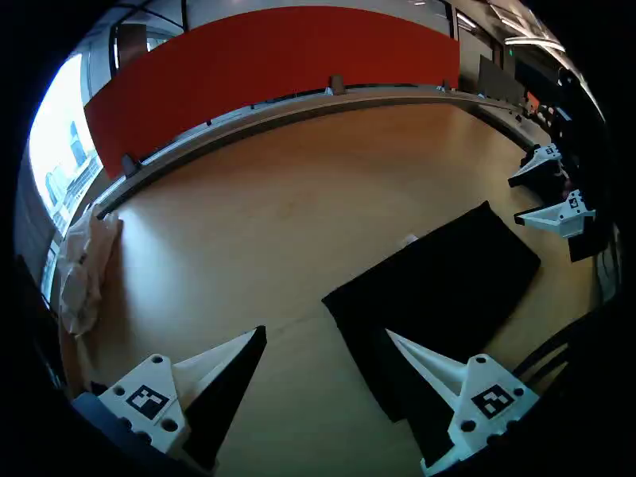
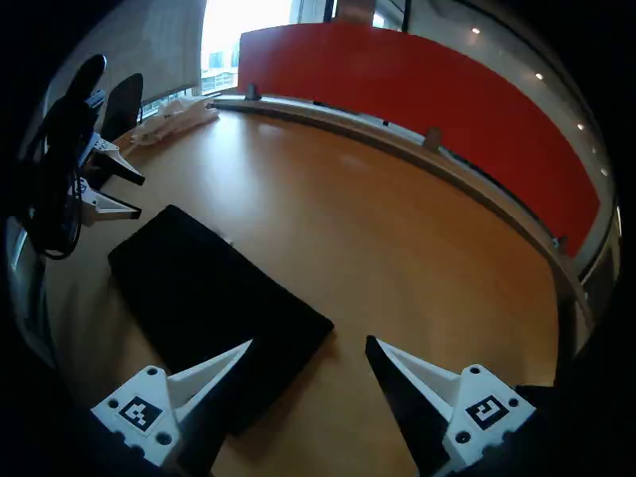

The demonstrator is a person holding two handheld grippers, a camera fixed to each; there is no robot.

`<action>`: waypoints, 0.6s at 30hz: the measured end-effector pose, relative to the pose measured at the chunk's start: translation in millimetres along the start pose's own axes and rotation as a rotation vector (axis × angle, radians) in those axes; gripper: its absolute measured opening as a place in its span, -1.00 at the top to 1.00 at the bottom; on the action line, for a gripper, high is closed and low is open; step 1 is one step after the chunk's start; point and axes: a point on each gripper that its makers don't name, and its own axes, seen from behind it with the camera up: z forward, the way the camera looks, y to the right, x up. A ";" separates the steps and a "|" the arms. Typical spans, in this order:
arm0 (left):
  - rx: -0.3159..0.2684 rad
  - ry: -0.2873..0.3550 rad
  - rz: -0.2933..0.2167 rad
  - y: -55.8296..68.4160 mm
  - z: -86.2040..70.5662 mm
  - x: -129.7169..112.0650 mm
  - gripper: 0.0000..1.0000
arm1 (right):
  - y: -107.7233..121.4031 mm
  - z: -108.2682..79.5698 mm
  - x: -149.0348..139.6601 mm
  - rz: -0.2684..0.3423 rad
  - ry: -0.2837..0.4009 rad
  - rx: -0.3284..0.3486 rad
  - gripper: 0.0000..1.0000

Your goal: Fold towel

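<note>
A black towel (image 1: 442,296) lies flat on the wooden table as a folded rectangle, also seen in the right gripper view (image 2: 208,298). My left gripper (image 1: 326,338) hangs open just above the table at the towel's near corner, its right finger over the cloth. My right gripper (image 2: 310,343) is open too, above the towel's opposite end, with its left finger over the cloth. Each gripper appears far off in the other's view: the right gripper (image 1: 539,194) and the left gripper (image 2: 127,189). Nothing is held between either pair of fingers.
A crumpled pale cloth (image 1: 83,266) lies at the table's edge, seen also in the right gripper view (image 2: 176,119). A red partition (image 1: 278,67) runs along the far side of the table (image 2: 413,230). Dark chairs (image 2: 119,103) stand by the window.
</note>
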 end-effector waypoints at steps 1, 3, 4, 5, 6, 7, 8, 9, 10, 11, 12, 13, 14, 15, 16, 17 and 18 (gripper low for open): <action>-0.001 0.000 -0.003 0.5 -1.3 -1.1 -1.00 | -1.0 -1.2 -1.1 0.000 0.000 0.001 -1.00; -0.002 0.000 -0.008 1.4 -3.6 -3.0 -1.00 | -2.9 -3.3 -3.0 0.000 0.000 0.002 -1.00; -0.002 0.000 -0.011 1.8 -5.2 -4.3 -1.00 | -3.8 -4.6 -3.8 0.001 0.000 0.002 -1.00; -0.003 0.000 -0.014 2.2 -6.7 -5.4 -1.00 | -4.7 -5.7 -4.5 0.002 0.001 0.003 -1.00; -0.004 0.001 -0.016 2.7 -8.2 -6.5 -1.00 | -5.6 -6.9 -5.3 0.003 0.001 0.003 -1.00; -0.004 0.001 -0.020 3.3 -10.1 -7.9 -1.00 | -6.9 -8.3 -6.0 0.005 0.002 0.004 -1.00; -0.005 0.001 -0.022 3.8 -11.8 -9.1 -1.00 | -8.0 -9.7 -6.6 0.006 0.004 0.006 -1.00; -0.005 0.001 -0.025 4.4 -13.5 -10.4 -1.00 | -9.1 -11.0 -7.3 0.008 0.005 0.007 -1.00; -0.006 0.001 -0.029 5.4 -15.2 -12.1 -1.00 | -10.3 -12.7 -8.4 0.010 0.005 0.008 -1.00; -0.006 0.000 -0.032 6.3 -16.8 -13.6 -1.00 | -11.3 -14.2 -9.4 0.011 0.005 0.008 -1.00; -0.006 0.000 -0.036 7.2 -18.3 -15.1 -1.00 | -12.4 -15.7 -10.4 0.013 0.005 0.009 -1.00; -0.006 0.000 -0.040 8.5 -20.0 -16.8 -1.00 | -13.6 -17.4 -11.4 0.015 0.005 0.008 -1.00; -0.006 -0.001 -0.044 9.6 -21.5 -18.4 -1.00 | -14.6 -19.0 -12.4 0.016 0.005 0.008 -1.00; -0.006 -0.001 -0.048 10.8 -23.0 -19.9 -1.00 | -15.7 -20.6 -13.3 0.018 0.005 0.008 -1.00; -0.005 -0.001 -0.053 12.0 -24.7 -21.5 -1.00 | -16.9 -22.2 -14.2 0.021 0.006 0.008 -1.00; -0.004 -0.001 -0.057 13.1 -26.1 -22.8 -1.00 | -18.0 -23.6 -15.0 0.023 0.007 0.008 -1.00; -0.004 -0.001 -0.061 14.1 -27.5 -24.2 -1.00 | -19.1 -25.1 -15.8 0.026 0.008 0.008 -1.00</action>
